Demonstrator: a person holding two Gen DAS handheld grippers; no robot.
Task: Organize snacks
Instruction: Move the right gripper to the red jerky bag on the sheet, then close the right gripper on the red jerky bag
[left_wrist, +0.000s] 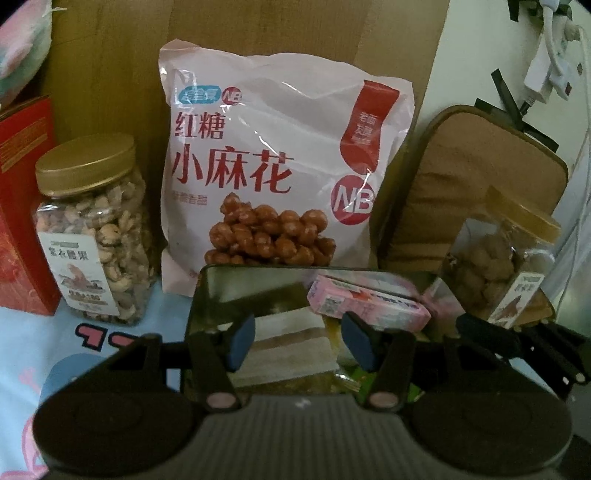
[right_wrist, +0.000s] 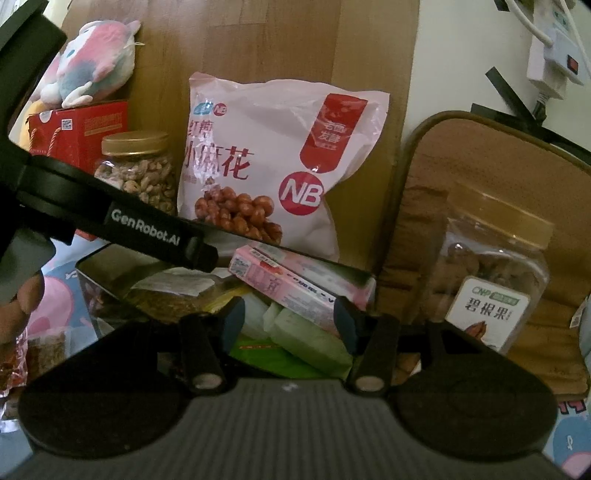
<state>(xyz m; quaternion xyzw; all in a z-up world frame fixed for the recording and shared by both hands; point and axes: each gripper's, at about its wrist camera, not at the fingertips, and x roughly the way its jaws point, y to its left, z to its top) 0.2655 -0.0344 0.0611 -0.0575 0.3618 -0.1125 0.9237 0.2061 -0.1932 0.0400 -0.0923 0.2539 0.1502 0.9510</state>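
A shiny metal tin (left_wrist: 258, 266) (right_wrist: 86, 266) holds several snacks. Over it my left gripper (left_wrist: 299, 341) stands open. A white and brown packet (left_wrist: 288, 347) (right_wrist: 177, 284) lies in the tin below and between its blue pads. A pink box (left_wrist: 369, 299) (right_wrist: 288, 291) lies slanted across the tin's right side. My right gripper (right_wrist: 290, 323) is open above green packets (right_wrist: 306, 336), its right pad near the pink box's end. The left gripper's finger (right_wrist: 155, 230) reaches in from the left of the right wrist view. A black finger (left_wrist: 498, 332) of the right gripper shows in the left wrist view.
A big pink snack bag (left_wrist: 273, 158) (right_wrist: 273, 158) leans on a wooden board behind the tin. A gold-lidded nut jar (left_wrist: 92, 229) (right_wrist: 140, 173) and a red box (left_wrist: 22, 206) stand left. Right are a second jar (left_wrist: 502, 258) (right_wrist: 491, 280) and a brown cushion (right_wrist: 498, 158).
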